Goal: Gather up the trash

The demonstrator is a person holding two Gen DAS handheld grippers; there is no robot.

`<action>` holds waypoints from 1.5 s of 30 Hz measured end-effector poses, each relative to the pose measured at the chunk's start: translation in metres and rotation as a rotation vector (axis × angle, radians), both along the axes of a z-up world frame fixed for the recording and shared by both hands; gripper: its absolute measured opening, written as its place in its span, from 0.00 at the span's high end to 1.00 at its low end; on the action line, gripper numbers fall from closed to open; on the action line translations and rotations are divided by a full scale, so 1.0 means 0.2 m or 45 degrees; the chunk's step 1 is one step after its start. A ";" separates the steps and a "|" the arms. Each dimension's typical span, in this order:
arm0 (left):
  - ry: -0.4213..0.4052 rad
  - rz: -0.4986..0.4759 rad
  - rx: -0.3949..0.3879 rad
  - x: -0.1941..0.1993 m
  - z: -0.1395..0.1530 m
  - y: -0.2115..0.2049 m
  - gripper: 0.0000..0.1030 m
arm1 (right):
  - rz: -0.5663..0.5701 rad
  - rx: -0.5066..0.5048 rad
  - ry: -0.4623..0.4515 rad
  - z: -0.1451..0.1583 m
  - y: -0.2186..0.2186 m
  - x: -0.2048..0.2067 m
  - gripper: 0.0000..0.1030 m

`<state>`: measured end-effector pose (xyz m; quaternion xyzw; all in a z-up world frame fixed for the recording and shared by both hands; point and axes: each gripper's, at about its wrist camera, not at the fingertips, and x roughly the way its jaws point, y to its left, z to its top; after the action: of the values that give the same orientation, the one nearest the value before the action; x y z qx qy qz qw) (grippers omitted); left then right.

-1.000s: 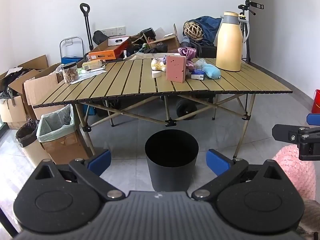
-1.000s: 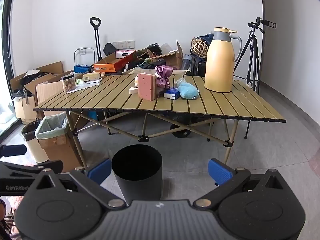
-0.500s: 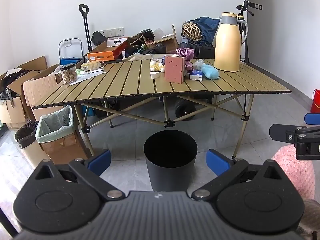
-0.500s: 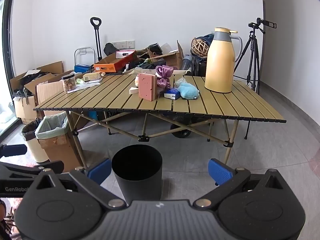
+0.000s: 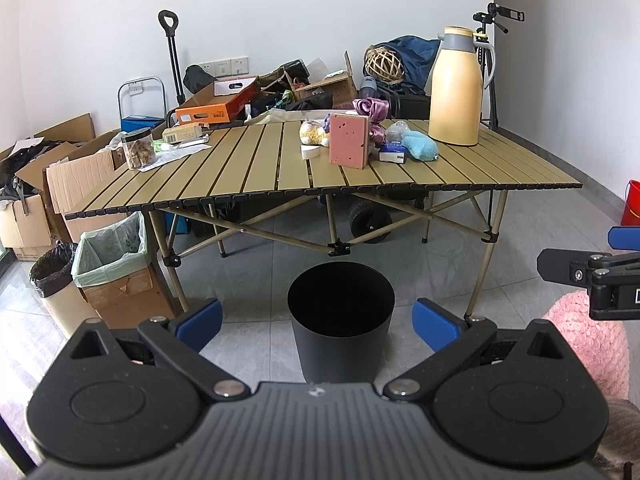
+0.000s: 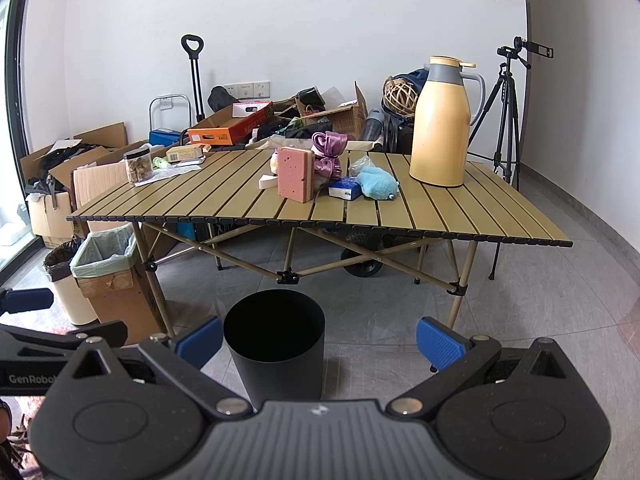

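Almost nothing changed: your left gripper (image 5: 316,322) and right gripper (image 6: 318,340) stay wide and empty above the black bin (image 5: 340,312); the table (image 5: 248,172) trash waits untouched.

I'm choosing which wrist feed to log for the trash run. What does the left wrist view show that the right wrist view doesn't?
Only the left wrist view shows a red bucket at the right edge, something pink and fuzzy on the floor, and the right gripper from the side.

Only the right wrist view shows the tripod nearly whole, down to its legs, and the left gripper from the side.

Both show the slatted table, yellow thermos, pink sponge, blue plush, snack jar and black bin on the floor.
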<state>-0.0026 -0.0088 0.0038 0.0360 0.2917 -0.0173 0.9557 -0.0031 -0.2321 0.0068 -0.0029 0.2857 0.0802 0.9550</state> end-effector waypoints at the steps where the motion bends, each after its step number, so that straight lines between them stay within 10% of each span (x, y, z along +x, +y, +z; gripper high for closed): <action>1: -0.001 0.000 0.000 0.00 0.00 0.00 0.00 | 0.000 0.000 0.000 0.00 0.00 0.00 0.00; 45: -0.012 -0.005 -0.003 0.00 0.03 0.02 0.00 | 0.003 0.001 -0.009 0.01 0.00 0.04 0.00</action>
<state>-0.0030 -0.0049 0.0090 0.0356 0.2870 -0.0191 0.9571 0.0043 -0.2328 0.0087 -0.0030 0.2822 0.0813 0.9559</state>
